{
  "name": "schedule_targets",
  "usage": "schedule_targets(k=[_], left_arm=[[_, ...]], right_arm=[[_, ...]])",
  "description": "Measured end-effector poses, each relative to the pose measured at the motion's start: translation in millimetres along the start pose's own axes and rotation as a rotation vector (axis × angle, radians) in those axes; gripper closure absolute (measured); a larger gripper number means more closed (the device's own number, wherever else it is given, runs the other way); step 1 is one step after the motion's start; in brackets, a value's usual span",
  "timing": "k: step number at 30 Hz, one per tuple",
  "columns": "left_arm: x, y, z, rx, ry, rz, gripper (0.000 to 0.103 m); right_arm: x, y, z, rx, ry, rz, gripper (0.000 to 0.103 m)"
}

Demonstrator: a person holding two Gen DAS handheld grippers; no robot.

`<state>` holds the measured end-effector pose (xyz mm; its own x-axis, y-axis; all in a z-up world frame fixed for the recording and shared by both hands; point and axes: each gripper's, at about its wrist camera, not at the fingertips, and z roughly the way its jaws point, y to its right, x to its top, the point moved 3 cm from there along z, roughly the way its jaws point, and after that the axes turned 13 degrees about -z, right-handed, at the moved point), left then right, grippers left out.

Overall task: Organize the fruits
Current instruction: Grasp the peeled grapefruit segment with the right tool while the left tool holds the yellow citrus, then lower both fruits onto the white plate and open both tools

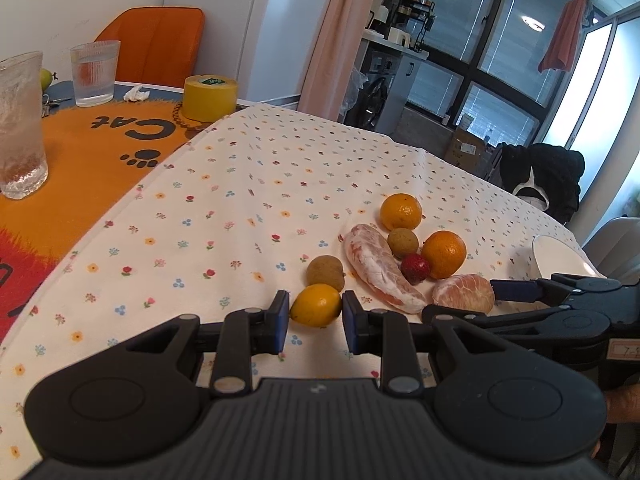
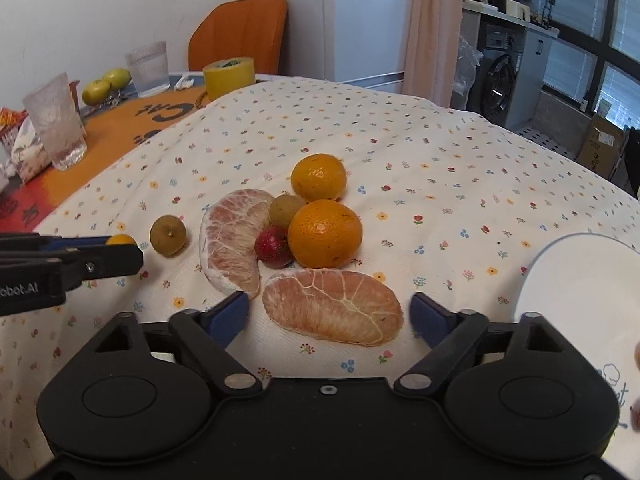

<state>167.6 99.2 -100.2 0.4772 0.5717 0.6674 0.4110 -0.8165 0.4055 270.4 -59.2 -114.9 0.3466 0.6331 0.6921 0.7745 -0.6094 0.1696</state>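
The left tongs (image 1: 315, 322) were spread around the small yellow-orange fruit (image 1: 316, 305), one blue pad on each side, with no firm pinch to be seen. The right tongs (image 2: 329, 314) stood wide open around the near pomelo segment (image 2: 333, 306), which lay flat on the flowered cloth (image 2: 400, 152) of the counter. To do this step well, each pair probably needed to close squarely across its fruit: gently on the soft peeled segment so it would not tear, and centred on the round fruit so it would not squirt out. Beyond lay the longer pomelo segment (image 2: 230, 240), a red fruit (image 2: 273, 247), two oranges (image 2: 325, 233) and two brownish longans (image 2: 168, 235). The white bowl (image 2: 580, 280), just right of the right tongs, showed nothing inside where visible. Two glasses (image 2: 54, 120) stood far off, their contents unclear.
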Motion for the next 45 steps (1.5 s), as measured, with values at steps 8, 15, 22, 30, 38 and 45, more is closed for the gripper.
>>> schedule_targets(k=[8,15,22,30,38,45], left_arm=[[-2,-1,-6,-0.005,0.005,-0.007,0.077],[-4,1,-10,-0.005,0.011,-0.005,0.077],[-5,6,-21,-0.009,0.025,0.004,0.077],[-6,23,-28,-0.023,0.042,0.025,0.077],[-11,48,-31,-0.055,0.048,0.061,0.077],[-16,69,-32,-0.079,0.047,0.093,0.077]], right_arm=[[-1,2,-5,-0.008,0.013,-0.024,0.036],[-6,-1,-14,0.03,0.04,-0.007,0.038],[-6,-2,-29,0.037,0.081,-0.001,0.038],[-5,6,-53,0.025,0.137,0.019,0.038],[-10,26,-84,-0.008,0.187,0.044,0.038],[-23,45,-104,-0.044,0.203,0.062,0.038]])
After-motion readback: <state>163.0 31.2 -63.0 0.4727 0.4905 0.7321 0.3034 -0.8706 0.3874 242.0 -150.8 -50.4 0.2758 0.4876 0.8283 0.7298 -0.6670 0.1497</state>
